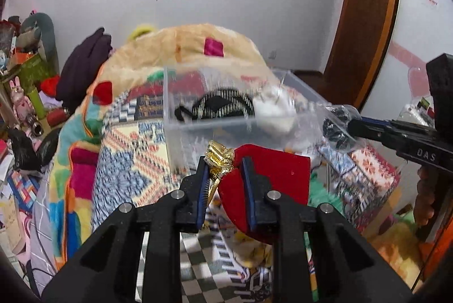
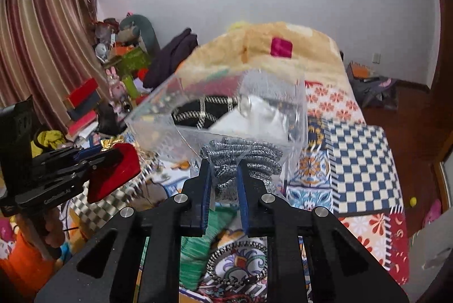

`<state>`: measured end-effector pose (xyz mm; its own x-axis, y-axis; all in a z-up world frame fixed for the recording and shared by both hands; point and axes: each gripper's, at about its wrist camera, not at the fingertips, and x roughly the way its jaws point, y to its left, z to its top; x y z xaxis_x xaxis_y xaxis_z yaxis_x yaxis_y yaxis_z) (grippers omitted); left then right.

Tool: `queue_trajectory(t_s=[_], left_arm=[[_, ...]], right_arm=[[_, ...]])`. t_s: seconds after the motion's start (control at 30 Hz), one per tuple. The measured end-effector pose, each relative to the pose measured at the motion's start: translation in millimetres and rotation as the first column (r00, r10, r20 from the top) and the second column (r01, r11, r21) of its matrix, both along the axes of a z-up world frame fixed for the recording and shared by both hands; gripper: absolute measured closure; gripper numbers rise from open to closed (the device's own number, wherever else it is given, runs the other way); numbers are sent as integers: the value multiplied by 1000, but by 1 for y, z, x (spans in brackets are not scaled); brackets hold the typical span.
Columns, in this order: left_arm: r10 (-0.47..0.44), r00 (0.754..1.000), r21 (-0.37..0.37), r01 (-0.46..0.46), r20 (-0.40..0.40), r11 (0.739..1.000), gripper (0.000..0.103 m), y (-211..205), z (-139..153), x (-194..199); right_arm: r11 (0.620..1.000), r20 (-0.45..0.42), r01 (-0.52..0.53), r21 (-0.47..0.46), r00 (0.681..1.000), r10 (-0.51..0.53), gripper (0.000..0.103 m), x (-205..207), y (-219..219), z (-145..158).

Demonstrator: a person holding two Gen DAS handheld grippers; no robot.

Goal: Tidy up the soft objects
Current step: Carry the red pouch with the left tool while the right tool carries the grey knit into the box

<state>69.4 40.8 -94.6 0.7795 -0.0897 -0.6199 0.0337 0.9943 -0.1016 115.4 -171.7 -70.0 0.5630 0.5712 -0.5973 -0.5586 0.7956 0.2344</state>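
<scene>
bed [image 2: 359, 150] carried clear bin [image 1: 198, 116] | bin already held black patterned item [image 1: 218, 105] and white bundle [image 1: 277, 113] | left tongs [image 1: 225, 175] pinched red velvet pouch [image 1: 277, 178], right tongs [image 2: 223, 175] pinched grey knit bundle [image 2: 243, 158], both near bin, seemingly awaiting drop

Both hand-held grippers are matte black plastic: the left gripper [image 1: 223, 175] and the right gripper [image 2: 225, 178] each have two straight fingers [image 1: 202, 189] lined on their inner faces with ribbed blue pads, carried on forked black linkages with triangular cut-outs and round silver screw heads at the pivots. Seen from the side, the right gripper's body bears raised lettering reading "DAS", and the left one's carries pale printed text too blurred to read. Bare skin of the holding hand [image 1: 424, 204] shows below the black handle
</scene>
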Motion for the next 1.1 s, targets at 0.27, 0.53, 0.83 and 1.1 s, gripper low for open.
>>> queue_trajectory(t_s=[0.27,0.53,0.83,1.1], left_arm=[[49,996,0,-49,69,999,81,6,27,21],[111,990,21,-113,92,993,81,16,36,51],[130,991,-48,-128,43,991,81,29,27,87],[143,990,6,-143,-5,990,81,20,4,112]], right_arm=[[999,65,8,32,998,-10,87,15,11,25],[999,90,7,33,996,-10,87,34,34,33],[1000,53,-5,7,999,4,87,52,57,20],[999,-2,-2,-52,1000,2,87,68,72,-2]])
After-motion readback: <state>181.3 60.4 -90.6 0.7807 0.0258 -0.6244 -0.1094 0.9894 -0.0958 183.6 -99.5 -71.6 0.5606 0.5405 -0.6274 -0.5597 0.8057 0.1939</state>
